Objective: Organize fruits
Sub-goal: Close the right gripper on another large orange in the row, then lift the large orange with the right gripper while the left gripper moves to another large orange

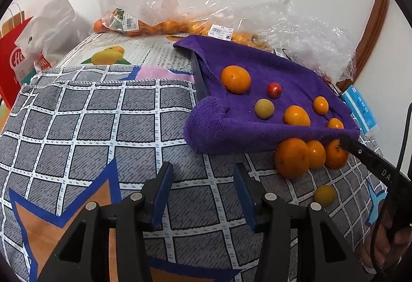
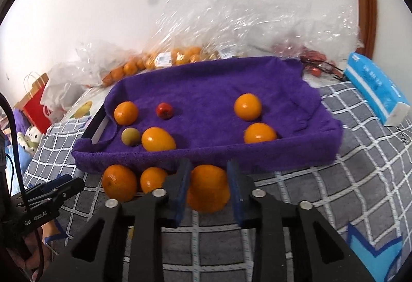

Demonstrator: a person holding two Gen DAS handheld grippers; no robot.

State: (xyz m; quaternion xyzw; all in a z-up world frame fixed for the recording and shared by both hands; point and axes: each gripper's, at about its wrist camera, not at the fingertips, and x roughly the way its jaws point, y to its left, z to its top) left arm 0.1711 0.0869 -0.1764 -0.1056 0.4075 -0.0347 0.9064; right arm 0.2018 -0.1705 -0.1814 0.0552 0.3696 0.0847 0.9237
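Already a round, firm, smooth-skinned orange [image 2: 208, 188] is clamped across its widest middle by the right gripper [image 2: 209, 190], at six o'clock of the purple towel-lined tray [image 2: 303, 153], while the left gripper [image 1: 203, 194] is held part-open and empty.

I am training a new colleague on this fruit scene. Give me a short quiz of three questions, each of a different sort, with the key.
1. Count: how many fruits lie on the purple towel?
2. True or false: the left gripper is open, with nothing between its fingers.
3. Choose one: the right gripper is shut on
A. an orange
B. a banana
C. a spoon

Key: 1. six; 2. true; 3. A
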